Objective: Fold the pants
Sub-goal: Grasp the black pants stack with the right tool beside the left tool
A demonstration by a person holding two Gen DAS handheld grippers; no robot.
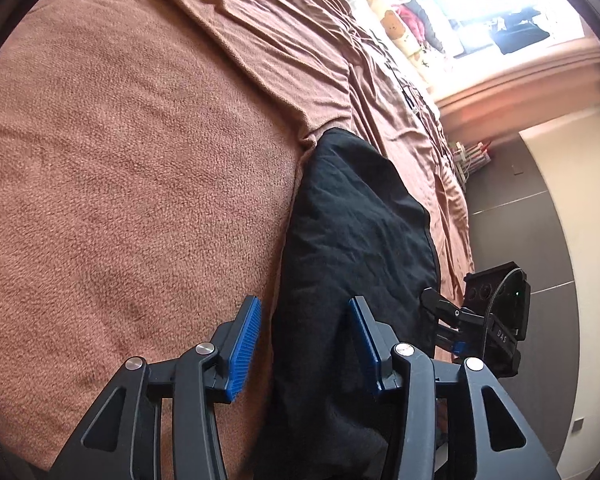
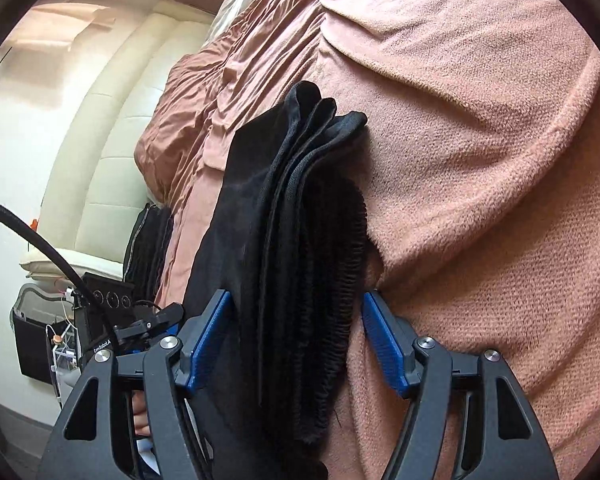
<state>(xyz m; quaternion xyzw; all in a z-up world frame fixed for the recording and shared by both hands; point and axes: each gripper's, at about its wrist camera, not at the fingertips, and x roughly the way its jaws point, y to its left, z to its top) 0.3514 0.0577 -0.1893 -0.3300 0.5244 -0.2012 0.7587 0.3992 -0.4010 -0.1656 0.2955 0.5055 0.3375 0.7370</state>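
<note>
Folded pants (image 2: 284,240) lying on the blanket (image 2: 480,200), both grippers apart.

The left gripper (image 1: 304,344) and the right gripper (image 2: 296,340) straddle the stack's edges, pads not pressing. Judged best practice: withdraw straight back so the layers stay aligned. Legible writing: "DAS" on the right gripper's body in the left view, "GenRoboL…" on the left one in the right view.
</note>
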